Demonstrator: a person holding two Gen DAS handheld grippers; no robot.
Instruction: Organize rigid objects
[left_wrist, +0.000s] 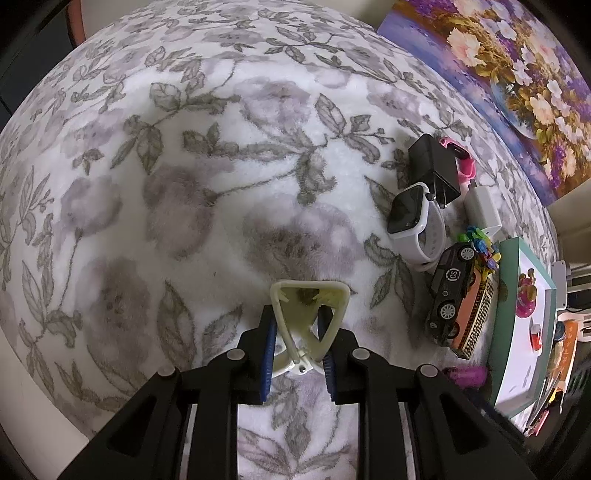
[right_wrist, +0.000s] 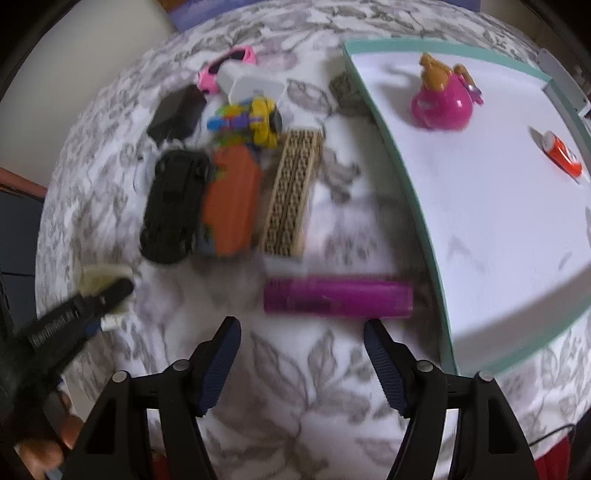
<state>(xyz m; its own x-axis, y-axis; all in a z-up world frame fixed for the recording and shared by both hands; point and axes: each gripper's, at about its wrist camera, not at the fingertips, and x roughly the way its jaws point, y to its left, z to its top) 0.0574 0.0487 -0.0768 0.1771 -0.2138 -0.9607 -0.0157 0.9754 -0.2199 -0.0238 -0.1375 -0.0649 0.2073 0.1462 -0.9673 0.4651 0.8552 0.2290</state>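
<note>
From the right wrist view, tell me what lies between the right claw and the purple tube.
Nothing visible. The open right claw faces the purple tube across bare floral blanket; the tray sits to the side.

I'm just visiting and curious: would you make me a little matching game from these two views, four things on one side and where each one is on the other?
Things:
1. pink toy figure
2. purple tube
3. cream clip
4. white smartwatch

Places:
A. on the floral blanket, beside the black charger
B. pinched in the left tool
C. inside the white tray with the teal rim
D. on the blanket just ahead of the open right tool

Pairs: 1-C, 2-D, 3-B, 4-A
</note>
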